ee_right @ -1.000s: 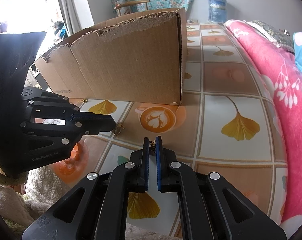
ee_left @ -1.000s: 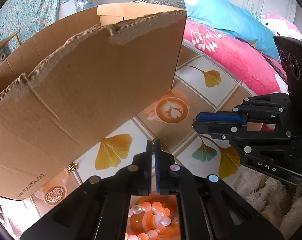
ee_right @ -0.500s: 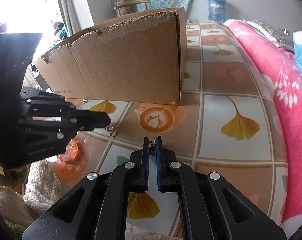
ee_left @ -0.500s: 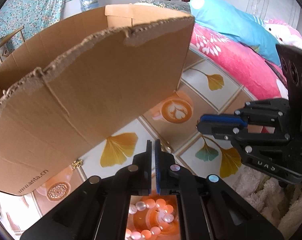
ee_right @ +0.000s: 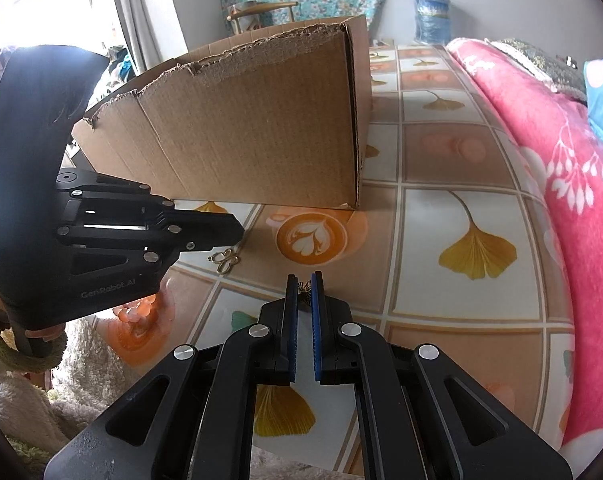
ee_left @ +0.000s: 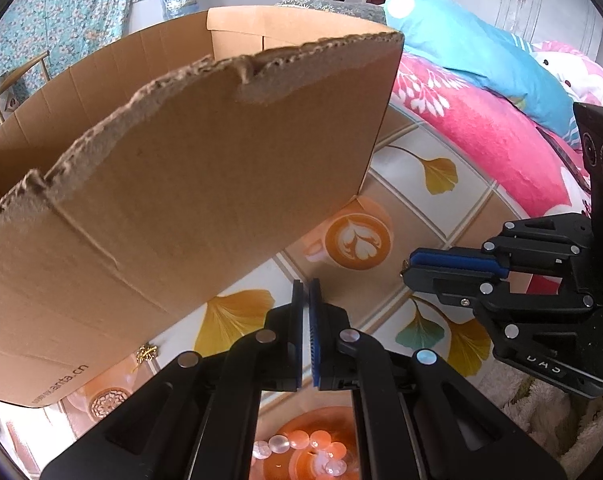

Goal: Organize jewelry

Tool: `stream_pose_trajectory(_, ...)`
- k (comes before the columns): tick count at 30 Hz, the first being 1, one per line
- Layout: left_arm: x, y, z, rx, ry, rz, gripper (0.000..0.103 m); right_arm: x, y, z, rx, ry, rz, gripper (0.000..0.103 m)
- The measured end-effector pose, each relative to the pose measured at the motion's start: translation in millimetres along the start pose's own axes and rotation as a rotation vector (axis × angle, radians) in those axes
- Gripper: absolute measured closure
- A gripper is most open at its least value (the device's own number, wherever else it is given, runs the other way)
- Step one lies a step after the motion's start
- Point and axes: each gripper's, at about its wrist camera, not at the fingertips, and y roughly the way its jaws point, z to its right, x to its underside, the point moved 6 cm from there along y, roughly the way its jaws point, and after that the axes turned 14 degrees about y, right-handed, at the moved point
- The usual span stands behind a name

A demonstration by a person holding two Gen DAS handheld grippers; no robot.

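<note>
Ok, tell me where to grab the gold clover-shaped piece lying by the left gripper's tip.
Pinch the gold clover-shaped piece across its narrow middle, straight down from above. It lies flat on the patterned mat, thin wire loops with no raised edge, so a sideways approach would likely just push it. The left gripper, nearest, is shut and must open first.

I see a plain brown cardboard box [ee_left: 205, 184] on a cloth [ee_right: 453, 184] checked in white and tan squares, printed with yellow ginkgo leaves and an orange latte-art cup [ee_right: 311, 236]. The blanket [ee_right: 561, 168] is hot pink with white sprigs, the pillow [ee_left: 473, 60] turquoise. Both hand-held grippers are black with blue pads. The beads [ee_left: 301, 446] look pale pink on orange print, and the small trinket [ee_right: 223, 260] gold.
</note>
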Motion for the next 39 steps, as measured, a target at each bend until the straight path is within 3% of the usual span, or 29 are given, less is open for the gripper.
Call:
stream_pose_trajectory(16,19,-13,-2,-0.004,-0.061,-0.035,0.1,0,0,0,-0.001,-0.001,0.001,0.099)
stream_pose_trajectory(21,16,-24,0,0.063,-0.057,0.033,0.099,0,0,0,-0.007,0.006,-0.001,0.099)
stream_pose_trajectory(23,12,-23,4,0.09,-0.046,0.032,0.086,0,-1,0,-0.007,0.006,0.0,0.099)
stream_pose_trajectory(26,8,-17,13,0.106,-0.026,0.009,0.076,0,-1,1,-0.007,0.008,-0.001,0.099)
stream_pose_trajectory(39,7,-4,19,0.038,-0.023,-0.06,0.075,-1,-2,3,-0.016,0.015,0.001,0.099)
